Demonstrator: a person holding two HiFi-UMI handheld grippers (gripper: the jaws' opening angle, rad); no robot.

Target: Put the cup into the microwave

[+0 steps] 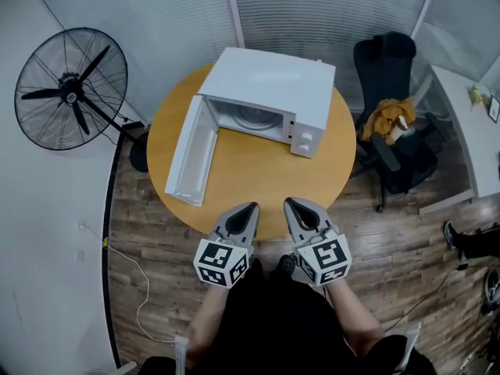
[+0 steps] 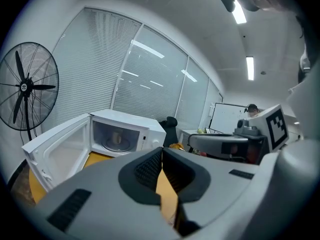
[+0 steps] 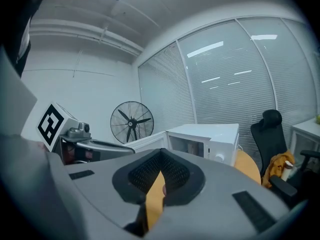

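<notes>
Round wooden table (image 1: 258, 186) on plank floor (image 1: 156, 256). Black standing fan (image 1: 72, 88) at left by the wall — white cable (image 1: 139, 287) trails on the floor below it. Black office chair (image 1: 387, 69) at right, orange cloth (image 1: 388, 116) on it — white desk (image 1: 469, 131) beside. Blinds (image 1: 312, 14) behind.

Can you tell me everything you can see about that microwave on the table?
The microwave is a smooth white box standing flat on the round wooden table, toward its far side. Its door is swung wide open to the left. Inside lies a round turntable; something small seems to stand on it, too blurry to name. A knob sits right of the opening. Only the table touches it.
</notes>
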